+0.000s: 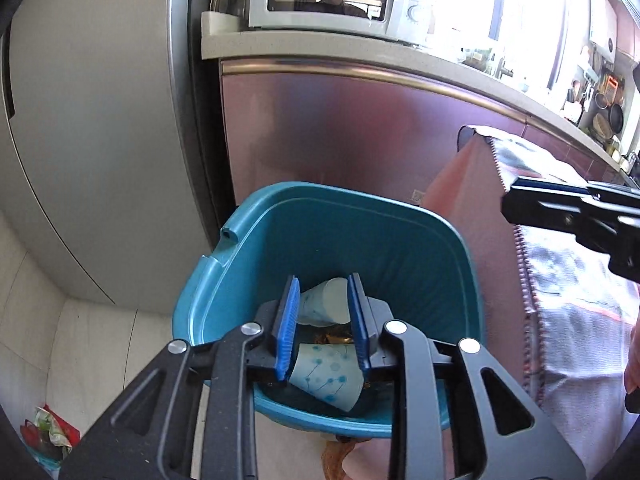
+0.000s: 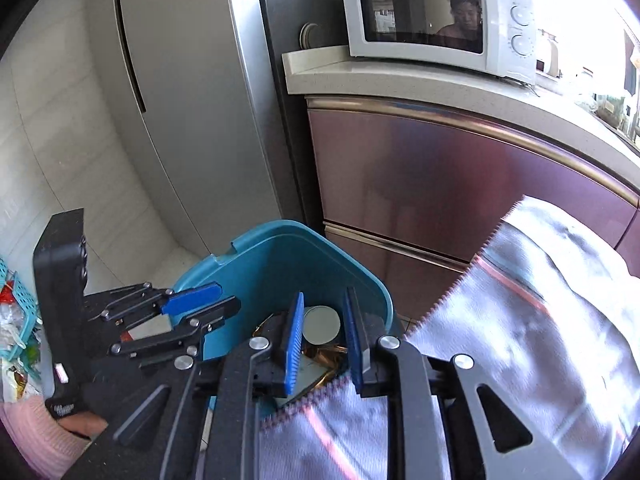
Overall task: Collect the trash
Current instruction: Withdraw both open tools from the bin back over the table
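Hovering over teal plastic bin (image 1: 420,240), left gripper (image 1: 324,316) and right gripper (image 2: 322,340) stood part open, nothing held. Paper cups (image 1: 328,376) lay inside bin atop gold foil wrapper (image 2: 316,354). Cups judged light, thin-walled, crushable; best pinched gently at rim. Bin smooth, rigid.

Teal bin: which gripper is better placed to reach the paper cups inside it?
Left. The left gripper hangs open over the middle of the teal bin, paper cups below; the right gripper sits at its near rim, above the cloth.
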A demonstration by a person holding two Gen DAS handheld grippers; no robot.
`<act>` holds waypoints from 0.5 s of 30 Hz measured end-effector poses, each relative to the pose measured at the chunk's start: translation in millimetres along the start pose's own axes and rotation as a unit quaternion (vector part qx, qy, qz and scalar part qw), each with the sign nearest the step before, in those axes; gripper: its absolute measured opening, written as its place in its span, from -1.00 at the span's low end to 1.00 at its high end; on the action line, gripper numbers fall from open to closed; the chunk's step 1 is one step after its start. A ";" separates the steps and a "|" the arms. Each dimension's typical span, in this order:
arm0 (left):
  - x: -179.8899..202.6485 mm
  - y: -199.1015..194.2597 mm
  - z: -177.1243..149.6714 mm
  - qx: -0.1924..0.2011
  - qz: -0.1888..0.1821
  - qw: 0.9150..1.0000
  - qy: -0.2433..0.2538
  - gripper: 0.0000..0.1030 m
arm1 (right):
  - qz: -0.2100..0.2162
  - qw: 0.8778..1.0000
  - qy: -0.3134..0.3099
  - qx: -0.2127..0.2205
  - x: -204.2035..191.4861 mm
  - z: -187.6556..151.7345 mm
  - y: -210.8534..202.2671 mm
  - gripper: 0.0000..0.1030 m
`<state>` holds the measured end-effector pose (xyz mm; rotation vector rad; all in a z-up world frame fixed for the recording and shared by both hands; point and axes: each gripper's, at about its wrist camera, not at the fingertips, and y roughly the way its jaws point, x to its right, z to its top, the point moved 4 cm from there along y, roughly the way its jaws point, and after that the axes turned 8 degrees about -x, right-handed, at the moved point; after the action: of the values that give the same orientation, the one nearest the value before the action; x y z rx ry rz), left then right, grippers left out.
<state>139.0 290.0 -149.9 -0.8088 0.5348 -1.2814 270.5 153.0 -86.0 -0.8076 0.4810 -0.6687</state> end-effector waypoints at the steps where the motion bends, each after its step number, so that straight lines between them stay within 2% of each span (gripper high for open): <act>1: 0.8 -4.4 -0.6 0.004 -0.004 1.000 0.001 -0.47 | 0.003 1.000 0.002 0.004 0.7 -3.1 -5.7 -0.56; 8: 23.7 -49.4 4.7 0.052 -0.041 0.998 0.019 -0.32 | 0.015 0.999 0.014 0.045 6.8 -28.4 -55.1 -0.38; 15: 72.5 -91.2 6.8 0.087 -0.103 0.989 0.068 -0.20 | 0.006 0.996 0.043 0.073 26.5 -65.4 -102.8 -0.28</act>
<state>103.7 214.1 -68.6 -0.6452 0.4473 -1.5586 211.6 49.6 -48.7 -0.6404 0.5091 -0.7222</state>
